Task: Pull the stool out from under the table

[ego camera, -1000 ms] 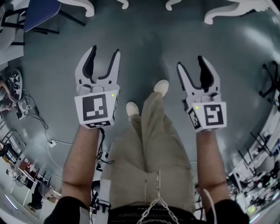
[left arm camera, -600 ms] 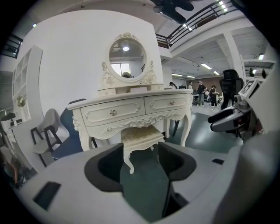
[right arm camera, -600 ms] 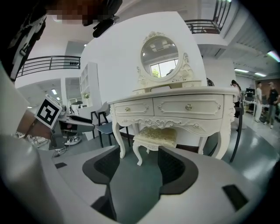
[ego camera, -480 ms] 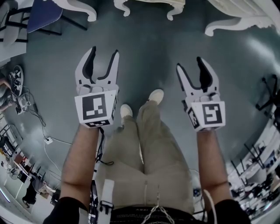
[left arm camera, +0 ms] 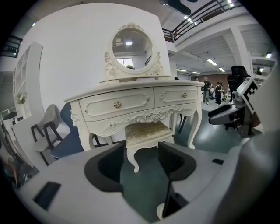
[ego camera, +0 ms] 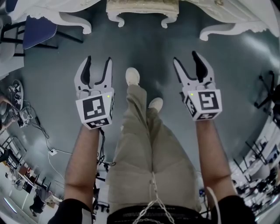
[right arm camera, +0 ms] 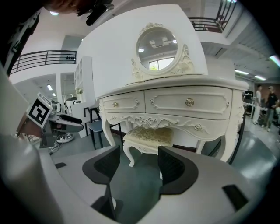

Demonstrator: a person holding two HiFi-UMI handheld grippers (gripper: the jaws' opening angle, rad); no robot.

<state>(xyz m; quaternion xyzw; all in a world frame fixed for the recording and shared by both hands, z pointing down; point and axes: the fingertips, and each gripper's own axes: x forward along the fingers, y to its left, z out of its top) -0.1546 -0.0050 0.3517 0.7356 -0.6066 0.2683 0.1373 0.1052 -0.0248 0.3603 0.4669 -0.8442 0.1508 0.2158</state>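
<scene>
A cream stool with a padded gold seat (ego camera: 142,6) stands tucked between the legs of a white dressing table (ego camera: 227,24) at the top of the head view. Both grippers hang in the air short of it, apart from it. My left gripper (ego camera: 99,62) is open and holds nothing. My right gripper (ego camera: 186,58) is open and also holds nothing. The left gripper view shows the stool (left arm camera: 146,133) beyond the jaws, under the table (left arm camera: 131,103) and its round mirror. In the right gripper view the stool (right arm camera: 148,135) sits below the drawers (right arm camera: 188,103).
The person's legs and white shoes (ego camera: 132,76) are on the grey floor between the grippers. A blue chair (ego camera: 39,33) stands left of the table. Cables (ego camera: 19,109) lie at far left, a black office chair (ego camera: 267,89) at right. People stand far off (left arm camera: 205,89).
The person has stepped forward. The table and stool have come further into the top of the head view, and both grippers are nearer to them, still open.
</scene>
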